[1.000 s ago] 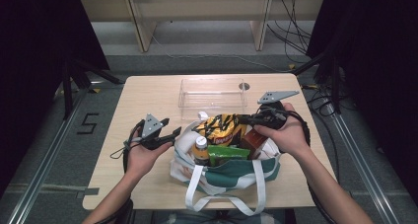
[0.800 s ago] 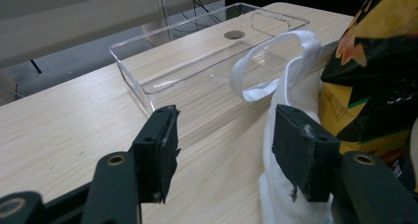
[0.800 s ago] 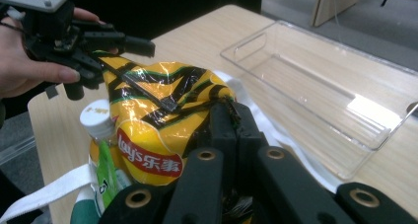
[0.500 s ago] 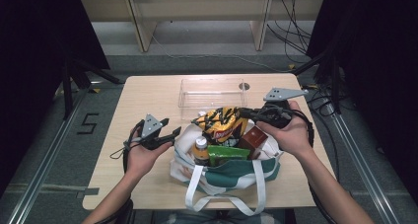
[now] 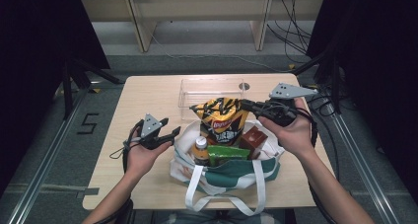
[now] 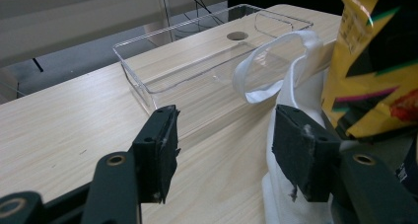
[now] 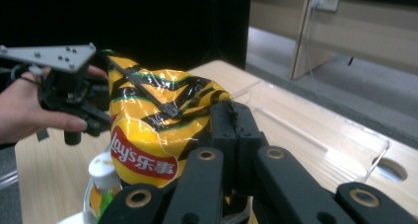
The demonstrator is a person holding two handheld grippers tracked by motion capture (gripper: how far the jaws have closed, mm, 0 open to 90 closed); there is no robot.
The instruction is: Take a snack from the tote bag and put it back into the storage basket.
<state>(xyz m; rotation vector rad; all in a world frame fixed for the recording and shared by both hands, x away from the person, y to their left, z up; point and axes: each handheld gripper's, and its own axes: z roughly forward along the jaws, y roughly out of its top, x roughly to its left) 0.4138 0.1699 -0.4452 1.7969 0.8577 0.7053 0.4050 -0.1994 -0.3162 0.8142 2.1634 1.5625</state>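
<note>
A yellow and black chip bag point(image 5: 222, 118) hangs upright over the open white and green tote bag point(image 5: 222, 172). My right gripper point(image 5: 241, 104) is shut on the chip bag's top right edge. In the right gripper view the black jaws point(image 7: 231, 120) pinch the crinkled top of the chip bag point(image 7: 153, 130). My left gripper point(image 5: 169, 127) stands open just left of the tote's rim, holding nothing. In the left gripper view its jaws point(image 6: 224, 145) stand apart, the right one close to the white tote fabric point(image 6: 291, 86), whether touching I cannot tell.
Inside the tote stand a bottle point(image 5: 199, 147), a green packet point(image 5: 226, 152) and a brown box point(image 5: 253, 138). A clear plastic tray point(image 5: 197, 88) lies on the table behind the tote. The tote's white handles hang over the table's front edge.
My right gripper has risen with the chip bag, which now stands higher out of the tote. The left gripper has stayed where it was.
</note>
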